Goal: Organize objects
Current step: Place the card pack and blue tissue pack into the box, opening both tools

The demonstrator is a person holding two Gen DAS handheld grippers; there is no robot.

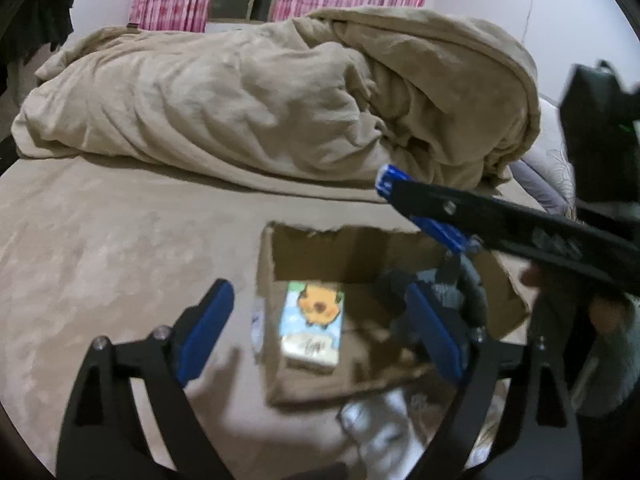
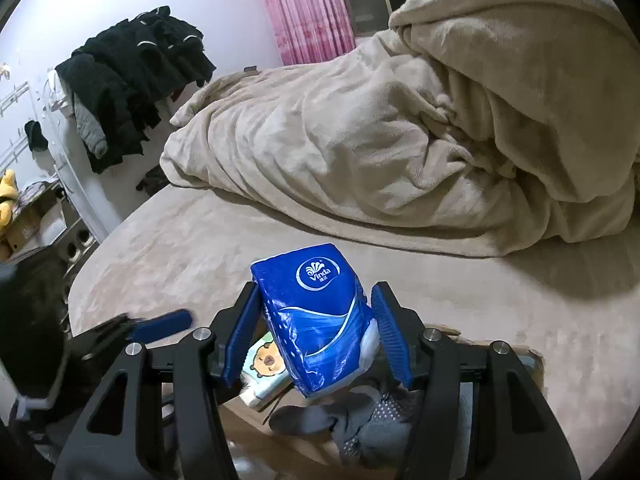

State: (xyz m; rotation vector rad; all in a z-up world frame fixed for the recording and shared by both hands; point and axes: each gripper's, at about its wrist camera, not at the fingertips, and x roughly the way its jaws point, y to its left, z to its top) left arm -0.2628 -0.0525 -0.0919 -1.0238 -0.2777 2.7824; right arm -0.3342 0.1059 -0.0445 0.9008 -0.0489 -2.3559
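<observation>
An open cardboard box [image 1: 280, 384] sits on the tan bed. Inside lie a tissue pack with a cartoon bear [image 1: 312, 322] and grey socks [image 1: 464, 288]. My left gripper [image 1: 320, 328] is open and empty, its jaws spread wide over the box. My right gripper [image 2: 316, 340] is shut on a blue Vinda tissue pack [image 2: 316, 312] and holds it above the box. Below it I see the bear pack [image 2: 266, 372] and the grey socks [image 2: 360, 420]. The right gripper also shows in the left wrist view [image 1: 404, 200], over the box's far right side.
A crumpled tan duvet [image 1: 280, 92] fills the back of the bed. A white item [image 1: 384, 420] lies in front of the box. Dark clothes [image 2: 132, 80] hang on a rack at the left. Pink curtains [image 2: 304, 8] hang behind.
</observation>
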